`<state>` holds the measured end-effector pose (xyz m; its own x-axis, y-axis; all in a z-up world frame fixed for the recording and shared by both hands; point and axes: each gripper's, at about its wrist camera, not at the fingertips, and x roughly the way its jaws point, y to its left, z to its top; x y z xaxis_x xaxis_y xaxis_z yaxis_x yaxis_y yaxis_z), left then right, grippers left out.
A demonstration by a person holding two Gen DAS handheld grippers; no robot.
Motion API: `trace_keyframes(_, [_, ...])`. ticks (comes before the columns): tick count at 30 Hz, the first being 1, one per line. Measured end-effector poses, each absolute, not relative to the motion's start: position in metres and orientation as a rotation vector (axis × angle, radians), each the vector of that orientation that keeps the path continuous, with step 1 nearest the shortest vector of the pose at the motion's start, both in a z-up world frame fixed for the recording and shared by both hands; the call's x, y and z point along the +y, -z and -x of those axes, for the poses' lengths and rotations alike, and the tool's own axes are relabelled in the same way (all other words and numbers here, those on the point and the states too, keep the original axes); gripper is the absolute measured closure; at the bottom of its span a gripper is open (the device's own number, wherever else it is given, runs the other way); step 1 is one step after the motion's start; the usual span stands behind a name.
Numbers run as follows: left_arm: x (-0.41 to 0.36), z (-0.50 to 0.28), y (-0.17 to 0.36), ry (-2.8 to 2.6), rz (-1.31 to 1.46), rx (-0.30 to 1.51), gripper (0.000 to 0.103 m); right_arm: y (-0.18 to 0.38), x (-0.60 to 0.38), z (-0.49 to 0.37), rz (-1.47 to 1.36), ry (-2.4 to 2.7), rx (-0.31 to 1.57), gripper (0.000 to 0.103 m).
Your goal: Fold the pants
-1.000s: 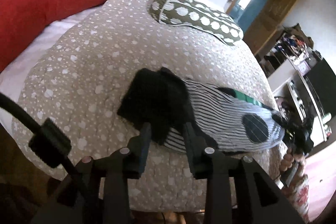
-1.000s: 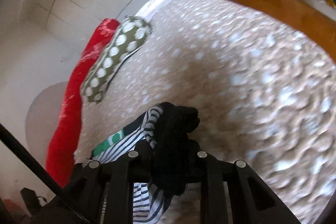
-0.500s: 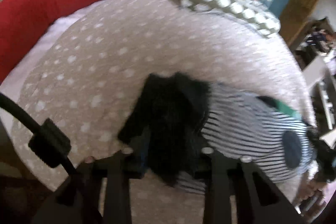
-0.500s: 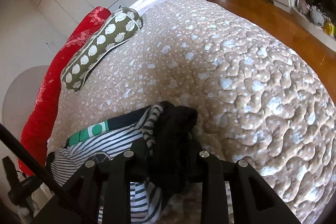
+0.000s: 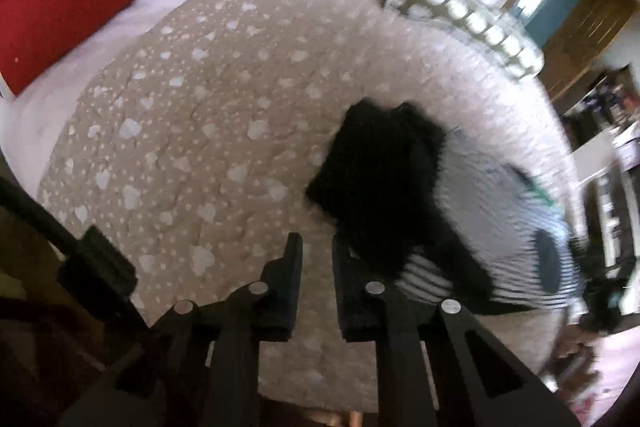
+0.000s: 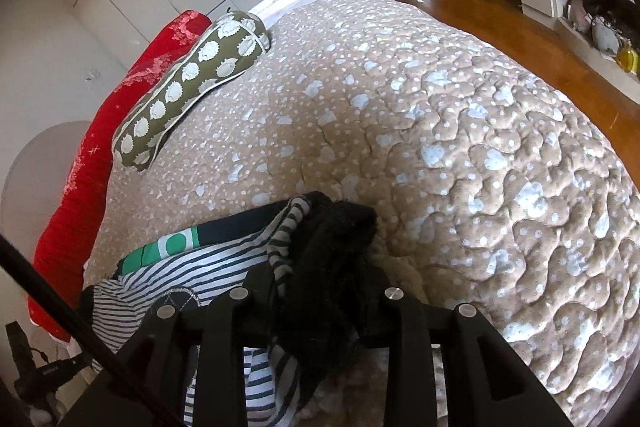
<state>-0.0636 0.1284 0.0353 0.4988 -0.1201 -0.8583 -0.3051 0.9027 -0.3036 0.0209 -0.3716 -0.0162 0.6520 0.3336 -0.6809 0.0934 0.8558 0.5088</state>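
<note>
Two cuffs: the black-cuffed, black-and-white striped knit pants (image 5: 460,223) lie bunched on my tan heart-print quilt (image 5: 192,131).
Left gripper (image 5: 316,255): nearly pinched together, empty; jaws just closed beside the cuff.
Right gripper (image 6: 320,291): loosening around the black cuff.
Meaning: fold laid, I'm releasing.

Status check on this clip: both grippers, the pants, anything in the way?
Left gripper nearly shut, nothing between its fingers, just left of the pants. Right gripper with the black cuff between its fingers, jaws just opening. Bedspread ahead clear; pillow far off.
</note>
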Motion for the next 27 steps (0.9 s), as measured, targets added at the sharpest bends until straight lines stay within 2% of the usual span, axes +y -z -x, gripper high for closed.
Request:
trace_keyframes(2, [0.120, 0.064, -0.050, -0.081, 0.424, 1.020, 0.083, 0.014, -0.374, -0.020, -0.558, -0.167, 0.865, 0.068])
trace_keyframes(5, [0.093, 0.055, -0.073, 0.003, 0.355, 0.985, 0.064, 0.008, -0.386, -0.013, -0.617, -0.191, 0.844, 0.050])
trace_keyframes(7, [0.068, 0.041, -0.083, 0.071, 0.317, 0.978, 0.060, 0.006, -0.393, -0.002, -0.644, -0.181, 0.810, 0.042])
trace_keyframes(12, [-0.019, -0.013, -0.089, 0.285, 0.260, 1.036, 0.046, 0.007, -0.394, 0.015, -0.653, -0.215, 0.804, 0.039])
trace_keyframes(21, [-0.190, -0.105, -0.063, 0.591, 0.129, 1.166, 0.045, 0.011, -0.390, 0.026, -0.658, -0.251, 0.772, 0.034])
trace_keyframes(27, [-0.248, -0.131, -0.030, 0.655, 0.020, 1.246, 0.045, 0.012, -0.387, 0.027, -0.624, -0.240, 0.746, 0.034])
